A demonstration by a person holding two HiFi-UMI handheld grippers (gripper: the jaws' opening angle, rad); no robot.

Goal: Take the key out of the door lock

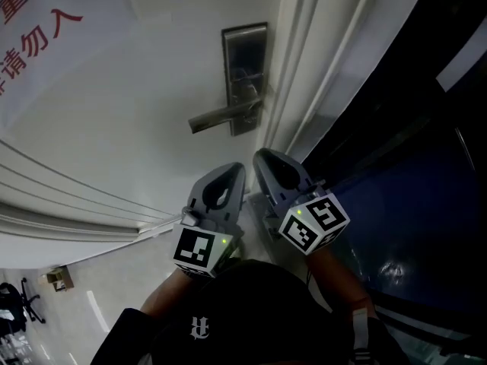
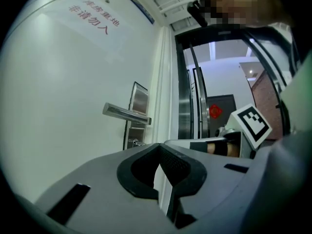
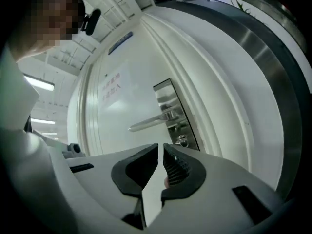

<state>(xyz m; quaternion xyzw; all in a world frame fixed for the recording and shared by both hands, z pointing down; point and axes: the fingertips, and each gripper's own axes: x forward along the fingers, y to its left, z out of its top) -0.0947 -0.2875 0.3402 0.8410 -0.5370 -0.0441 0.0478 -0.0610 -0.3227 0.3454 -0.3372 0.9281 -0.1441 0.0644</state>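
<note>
Key (image 3: 181, 139): it sits in the lock plate (image 1: 245, 52) just below the handle (image 1: 221, 118), with a small ring on it; your left gripper view shows it too (image 2: 137, 142); in your head view it is too small to pick out.

Lock plate: dark metal, upright, at the edge of the door (image 1: 137, 90), right beside the frame (image 1: 304, 74).

Handle: a silver lever, level, pointing away from the frame.

Left gripper (image 2: 158, 146): your jaws meet tip to tip with nothing between them; it points up at the door below the handle, apart from it; in your head view it sits just left of the other gripper (image 1: 230, 170).

Right gripper (image 3: 160, 146): your jaws are drawn together, with only a thin slit between the tips, and they grip nothing; it aims toward the lock plate and is clear of the key; in your head view (image 1: 265, 158) it lies close to the frame, below the lock plate.

Door: white, with red lettering (image 1: 38, 29) high on it, well away from the lock plate.
</note>
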